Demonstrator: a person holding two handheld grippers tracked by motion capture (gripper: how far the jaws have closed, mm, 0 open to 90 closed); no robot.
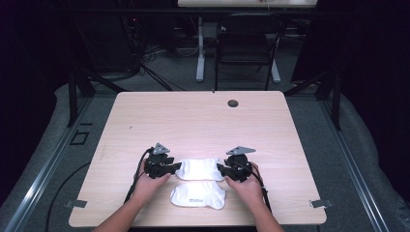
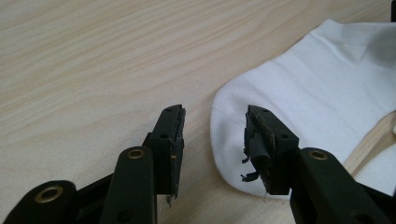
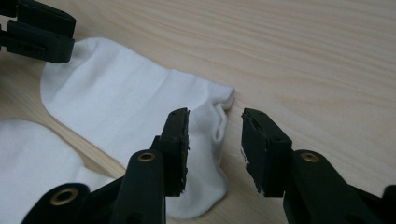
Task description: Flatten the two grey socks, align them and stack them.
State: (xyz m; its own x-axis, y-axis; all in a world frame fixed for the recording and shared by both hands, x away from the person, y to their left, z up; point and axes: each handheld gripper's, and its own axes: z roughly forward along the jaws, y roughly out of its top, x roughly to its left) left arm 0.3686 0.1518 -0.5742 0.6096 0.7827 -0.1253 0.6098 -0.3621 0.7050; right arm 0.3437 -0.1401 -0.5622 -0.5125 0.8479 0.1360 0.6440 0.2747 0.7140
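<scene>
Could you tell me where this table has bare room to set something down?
The far half of the table, up to the dark round cap, is bare, as are both side strips. Crowded: the near middle, with the far sock, near sock and both hands.

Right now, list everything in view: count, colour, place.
far sock: 1, white, flat on the table between the two grippers.
near sock: 1, white, just nearer the person, close to the front edge.
table: 1, light wood, centre of the high view.
grommet: 1, dark, round, near the table's back edge.
chair: 1, black, on the floor behind the table.
left gripper: 1, black, jaws open over the far sock's rounded end.
right gripper: 1, black, jaws open over that sock's other end.
hands: 2, holding the grippers, entering from the bottom.
</scene>
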